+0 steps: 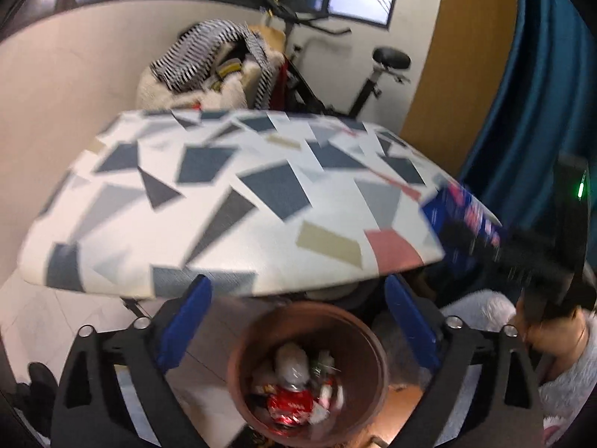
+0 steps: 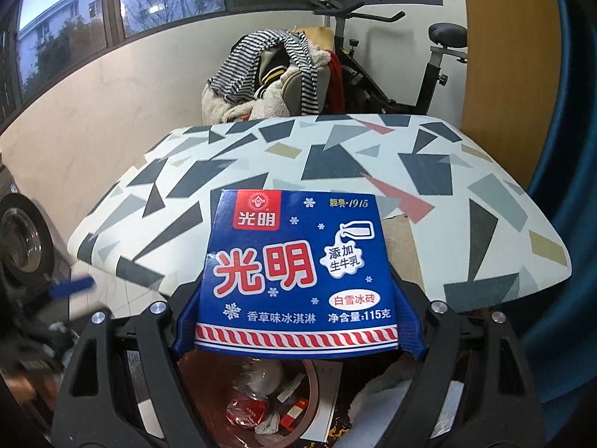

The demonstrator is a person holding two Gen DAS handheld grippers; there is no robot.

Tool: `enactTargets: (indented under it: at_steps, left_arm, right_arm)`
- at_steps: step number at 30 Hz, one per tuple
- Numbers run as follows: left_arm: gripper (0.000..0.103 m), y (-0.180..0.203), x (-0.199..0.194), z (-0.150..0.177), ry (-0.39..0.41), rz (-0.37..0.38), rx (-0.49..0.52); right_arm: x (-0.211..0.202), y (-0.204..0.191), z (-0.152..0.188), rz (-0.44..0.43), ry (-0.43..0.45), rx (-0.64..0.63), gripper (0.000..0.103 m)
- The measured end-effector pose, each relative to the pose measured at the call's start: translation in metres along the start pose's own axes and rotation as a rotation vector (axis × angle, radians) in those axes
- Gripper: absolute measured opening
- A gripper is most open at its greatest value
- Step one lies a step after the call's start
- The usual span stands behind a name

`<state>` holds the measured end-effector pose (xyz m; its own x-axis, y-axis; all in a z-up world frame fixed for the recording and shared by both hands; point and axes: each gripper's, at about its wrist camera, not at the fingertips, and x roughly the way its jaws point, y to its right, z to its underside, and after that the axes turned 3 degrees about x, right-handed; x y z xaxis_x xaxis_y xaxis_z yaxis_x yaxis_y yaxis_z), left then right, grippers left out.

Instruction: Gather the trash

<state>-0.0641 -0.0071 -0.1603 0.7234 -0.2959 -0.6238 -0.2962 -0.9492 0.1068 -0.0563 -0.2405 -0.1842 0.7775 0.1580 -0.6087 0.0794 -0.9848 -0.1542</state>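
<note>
Two tools work over one brown waste bin [image 1: 306, 369], already part full of wrappers. My left tool [image 1: 298, 321] hangs spread and empty right above its mouth. My right tool [image 2: 298, 298] pinches a blue ice-cream carton [image 2: 296, 276] by its sides, flat face up, above the bin so it can drop in, I judge. Beyond lies the patterned desk [image 2: 485, 194], then an exercise bike [image 2: 429, 67].

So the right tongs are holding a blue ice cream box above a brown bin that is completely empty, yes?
Not quite: the brown bin is not empty. The left wrist view shows wrappers and other trash already inside. The right tongs do hold the blue ice cream box above it.
</note>
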Motion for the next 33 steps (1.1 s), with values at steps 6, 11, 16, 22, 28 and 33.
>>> enactTargets:
  at_steps: [6,11,16,22,28,33]
  left_arm:
    - [0.097,-0.01,-0.019,-0.012,0.052,-0.098,0.012]
    - [0.097,-0.026,-0.025,-0.009,0.049,-0.135,-0.033]
    - [0.097,-0.035,-0.027,-0.003,0.044,-0.172,-0.054]
    - [0.097,-0.041,-0.029,-0.002,0.042,-0.205,-0.073]
    - [0.097,-0.039,-0.032,-0.005,0.07,-0.268,-0.061]
    - [0.097,-0.034,-0.037,-0.022,0.1,-0.292,-0.037]
  right_arm:
    - [0.015,-0.009,0.016,-0.041,-0.09,-0.053,0.081]
    - [0.031,-0.021,0.035,-0.078,-0.161,-0.105,0.081]
    - [0.039,-0.031,0.046,-0.093,-0.194,-0.125,0.081]
    - [0.044,-0.034,0.05,-0.113,-0.225,-0.131,0.082]
    - [0.046,-0.042,0.052,-0.114,-0.223,-0.143,0.096]
    - [0.03,-0.037,0.03,-0.084,-0.168,-0.121,0.097]
